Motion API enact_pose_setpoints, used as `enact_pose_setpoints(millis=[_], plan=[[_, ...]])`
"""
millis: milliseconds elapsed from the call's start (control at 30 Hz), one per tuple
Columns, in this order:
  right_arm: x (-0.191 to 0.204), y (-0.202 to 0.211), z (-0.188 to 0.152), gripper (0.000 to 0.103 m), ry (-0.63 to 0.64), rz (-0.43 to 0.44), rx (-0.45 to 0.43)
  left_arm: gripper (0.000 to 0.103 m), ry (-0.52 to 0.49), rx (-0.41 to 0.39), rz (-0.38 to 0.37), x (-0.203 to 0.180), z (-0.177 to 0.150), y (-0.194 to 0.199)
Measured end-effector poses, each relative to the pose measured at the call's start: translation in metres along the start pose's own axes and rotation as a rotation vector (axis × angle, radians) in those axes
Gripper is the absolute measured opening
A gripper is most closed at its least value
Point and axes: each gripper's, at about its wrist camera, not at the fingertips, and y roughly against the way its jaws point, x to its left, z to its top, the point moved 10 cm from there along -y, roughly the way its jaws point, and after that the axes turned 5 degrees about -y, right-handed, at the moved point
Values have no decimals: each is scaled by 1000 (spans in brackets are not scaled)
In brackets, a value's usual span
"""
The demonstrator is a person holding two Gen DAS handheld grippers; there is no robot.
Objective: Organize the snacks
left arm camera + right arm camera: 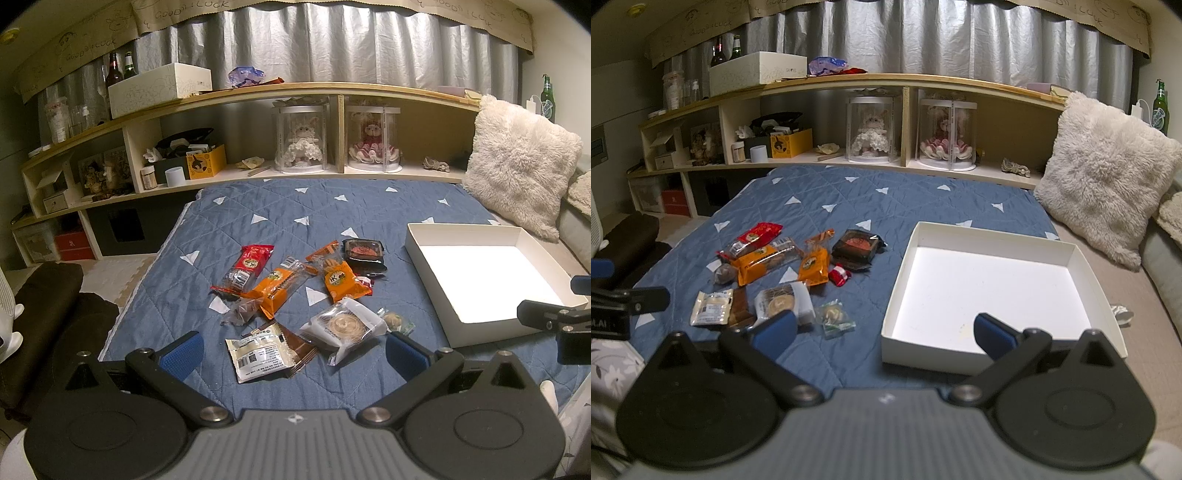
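Observation:
Several wrapped snacks lie scattered on a blue quilt (280, 206): a red packet (250, 263), two orange packets (281, 286) (341, 277), a black tray pack (364, 253), a round biscuit in a clear wrapper (343, 326) and a white-and-brown packet (264, 354). An empty white box (480, 280) sits to their right; it also shows in the right wrist view (990, 280). My left gripper (293, 352) is open and empty, just short of the nearest packets. My right gripper (884, 332) is open and empty over the box's near left corner.
A wooden shelf unit (295, 90) with doll cases, boxes and bottles runs along the back. A fluffy cream cushion (517, 162) leans at the right. A dark bundle (44, 291) lies off the quilt's left edge. A small green sweet (836, 315) lies beside the box.

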Motion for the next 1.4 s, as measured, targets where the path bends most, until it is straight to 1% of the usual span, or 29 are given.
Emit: enact_pose_setpoints(millis=[1400], plan=[[1, -1, -2, 103, 2, 1, 4, 103, 2, 4, 0, 0, 0, 0]])
